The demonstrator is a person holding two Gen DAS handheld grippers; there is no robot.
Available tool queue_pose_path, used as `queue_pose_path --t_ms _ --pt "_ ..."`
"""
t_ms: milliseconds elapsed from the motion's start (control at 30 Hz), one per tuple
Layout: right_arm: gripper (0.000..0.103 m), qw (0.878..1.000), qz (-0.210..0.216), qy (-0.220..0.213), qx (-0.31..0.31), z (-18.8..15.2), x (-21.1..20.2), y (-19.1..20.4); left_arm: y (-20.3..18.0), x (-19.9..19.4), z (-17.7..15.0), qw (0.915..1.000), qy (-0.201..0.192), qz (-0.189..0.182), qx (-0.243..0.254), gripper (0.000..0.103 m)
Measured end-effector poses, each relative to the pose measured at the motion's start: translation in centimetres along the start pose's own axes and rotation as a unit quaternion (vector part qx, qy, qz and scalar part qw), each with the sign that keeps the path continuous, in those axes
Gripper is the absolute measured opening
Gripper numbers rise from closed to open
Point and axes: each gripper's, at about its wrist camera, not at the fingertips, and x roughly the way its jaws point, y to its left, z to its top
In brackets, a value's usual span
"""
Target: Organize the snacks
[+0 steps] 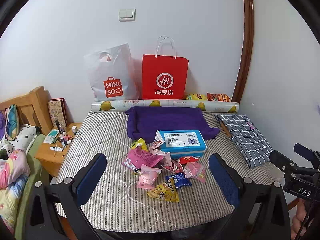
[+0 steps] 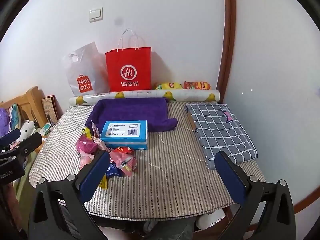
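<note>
Both grippers, left gripper point(image 1: 158, 180) and right gripper point(image 2: 162, 172), hover jaws wide, empty; snack pile point(image 1: 160, 168) sits loose beside blue box point(image 1: 183, 143), so I'd pinch one outer packet's edge, not the heap.

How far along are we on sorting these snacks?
Nothing looks done: the snack packets lie heaped before the blue box. Nothing is in hand; left gripper and right gripper are open and empty. All the sorting is left.
</note>
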Motion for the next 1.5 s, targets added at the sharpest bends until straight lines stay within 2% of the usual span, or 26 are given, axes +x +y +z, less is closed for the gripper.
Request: queue_pose_path --t_ms 1500 --pt "0.103 1.0 0.008 -0.011 0.011 -0.53 -0.77 0.46 0.38 -0.21 -0.34 1.0 0.0 -0.002 -0.002 0.103"
